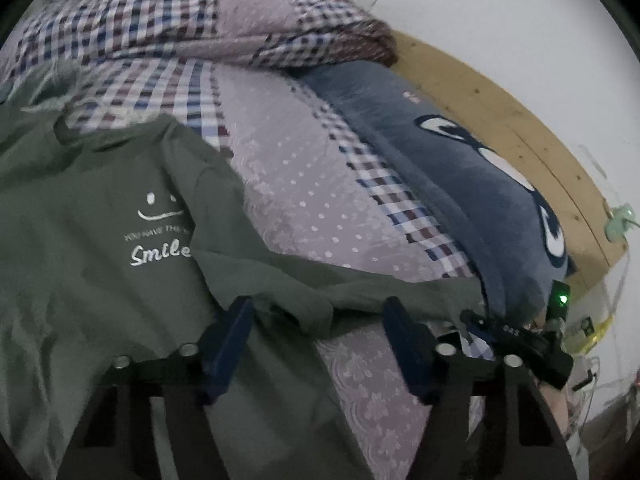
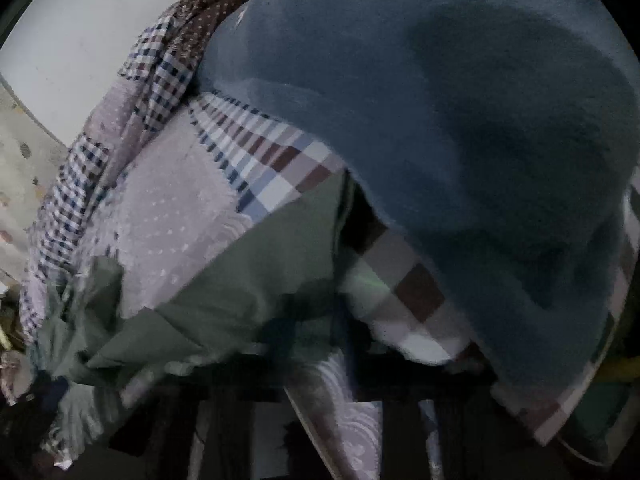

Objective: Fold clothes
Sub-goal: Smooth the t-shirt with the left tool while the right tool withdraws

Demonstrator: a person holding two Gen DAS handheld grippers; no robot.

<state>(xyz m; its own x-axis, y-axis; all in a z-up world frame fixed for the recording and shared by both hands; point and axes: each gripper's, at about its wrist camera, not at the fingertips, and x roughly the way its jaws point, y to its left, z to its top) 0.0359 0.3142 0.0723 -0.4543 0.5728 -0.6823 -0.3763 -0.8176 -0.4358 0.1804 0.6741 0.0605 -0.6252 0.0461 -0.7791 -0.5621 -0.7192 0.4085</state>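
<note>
- Clearly the fold is under way: the green T-shirt [image 1: 92, 240] lies spread on the bed in the lower left of the left wrist frame, chest print facing up, with one sleeve [image 1: 256, 276] already turned across the body toward the middle.
- The left claw [image 1: 320, 312] hovers low over that sleeve's edge, its blue fingers [image 1: 230, 344] well apart and holding nothing.
- The right claw [image 1: 516, 336] shows at the lower right of the left view as a dark body with a green light, sitting at the shirt's far edge beside the blue plush pillow [image 1: 460, 184]; whether it pinches cloth I cannot tell, since its own camera is blurred and its fingers are lost in the dark bottom of the frame.
- In the right wrist view the shirt's green cloth [image 2: 248, 280] runs across the middle and tucks under the pillow's edge.
- My judgement: the next move calls for the left claw to close on the sleeve or side hem, then carry it over flat, keeping the fabric clear of the pillow.
- The bed wears a pink dotted and checked quilt [image 1: 288, 176], bunched up in the upper left; a wooden headboard [image 1: 500, 112] and white wall [image 1: 480, 8] lie behind.
</note>
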